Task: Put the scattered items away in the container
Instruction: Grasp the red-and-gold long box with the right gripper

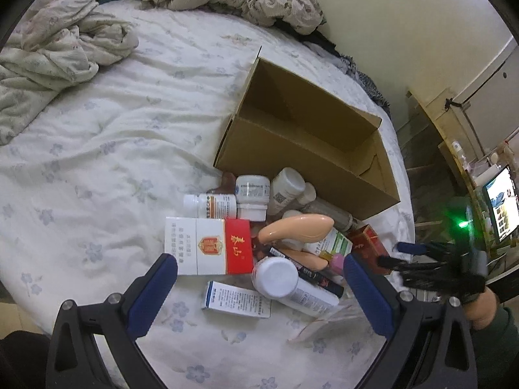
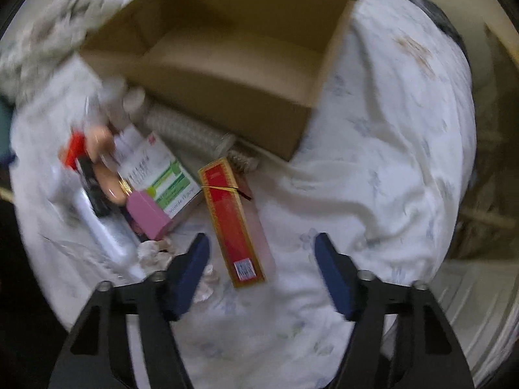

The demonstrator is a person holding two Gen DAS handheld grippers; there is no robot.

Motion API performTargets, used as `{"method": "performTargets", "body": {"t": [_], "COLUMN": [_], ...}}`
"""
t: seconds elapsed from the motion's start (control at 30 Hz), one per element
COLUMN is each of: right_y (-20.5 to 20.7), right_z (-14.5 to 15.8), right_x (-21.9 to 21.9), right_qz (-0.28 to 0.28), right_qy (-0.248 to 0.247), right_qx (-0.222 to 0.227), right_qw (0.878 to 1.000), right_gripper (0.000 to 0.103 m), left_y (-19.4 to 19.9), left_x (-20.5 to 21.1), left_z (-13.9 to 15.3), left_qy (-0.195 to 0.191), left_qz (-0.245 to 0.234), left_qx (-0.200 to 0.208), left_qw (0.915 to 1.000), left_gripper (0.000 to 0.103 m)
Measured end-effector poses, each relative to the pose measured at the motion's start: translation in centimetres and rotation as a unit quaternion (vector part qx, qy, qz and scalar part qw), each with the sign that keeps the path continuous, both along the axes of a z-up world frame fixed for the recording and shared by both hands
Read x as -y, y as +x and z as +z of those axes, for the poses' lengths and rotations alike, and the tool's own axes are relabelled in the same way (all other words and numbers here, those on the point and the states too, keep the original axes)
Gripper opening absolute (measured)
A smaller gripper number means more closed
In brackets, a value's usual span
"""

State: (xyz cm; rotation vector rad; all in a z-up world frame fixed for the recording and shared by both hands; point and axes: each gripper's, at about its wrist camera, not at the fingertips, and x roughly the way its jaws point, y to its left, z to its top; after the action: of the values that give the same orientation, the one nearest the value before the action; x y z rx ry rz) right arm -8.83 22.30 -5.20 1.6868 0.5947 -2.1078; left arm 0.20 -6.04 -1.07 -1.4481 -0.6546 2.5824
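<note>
Box (image 1: 311, 149) open-topped on bed (image 1: 97, 162), clutter heaped beside it; my left gripper (image 1: 259, 288) spread above white bottle (image 1: 275, 275), right gripper (image 2: 261, 275) spread beside red pack (image 2: 232, 223), both empty

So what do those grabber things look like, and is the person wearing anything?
Each grabber is a black plastic frame with round silver bolts and two flat fingers padded in dark blue. The left gripper and right gripper look the same. In the left view a green light glows above the right one, and the person's dark green sleeve shows.
</note>
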Motion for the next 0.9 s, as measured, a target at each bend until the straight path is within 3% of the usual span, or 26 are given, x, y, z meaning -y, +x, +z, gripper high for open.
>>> {"method": "performTargets", "body": {"t": [0.2,0.37,0.47,0.6,0.73,0.9], "right_y": [-0.2,-0.3,-0.3,-0.7,-1.1,-1.6], "right_z": [-2.6,-1.5,0.6,3.4,4.9,5.3], "right_x": [1.1,0.2,-1.0,-3.4,-4.9,-4.6], "right_qz": [0.019,0.014,-0.008,-0.049,-0.076,-0.081], "right_qy": [0.031,-0.03,-0.069,-0.139,-0.19,-0.213], "right_qx": [-0.008,0.0,-0.02,-0.035,-0.04,-0.04], "right_qw": [0.999,0.999,0.997,0.988,0.978,0.973], "right_gripper": [0.039,0.028,0.023,0.023,0.023,0.023], "left_y": [0.2,0.7,1.2,1.9,1.5,0.0], "left_x": [-1.3,-4.1,-6.7,-10.5,-12.6,-14.0], "left_z": [-0.2,-0.2,-0.1,0.4,-0.6,-2.8], "left_qy": [-0.014,-0.029,-0.047,-0.073,-0.103,-0.114], "left_qz": [-0.028,-0.095,-0.161,-0.254,-0.292,-0.318], "left_qx": [-0.002,-0.006,-0.011,-0.027,-0.013,0.016], "left_qw": [0.9995,0.995,0.9858,0.9641,0.9509,0.941], "left_gripper": [0.102,0.095,0.091,0.091,0.091,0.091]}}
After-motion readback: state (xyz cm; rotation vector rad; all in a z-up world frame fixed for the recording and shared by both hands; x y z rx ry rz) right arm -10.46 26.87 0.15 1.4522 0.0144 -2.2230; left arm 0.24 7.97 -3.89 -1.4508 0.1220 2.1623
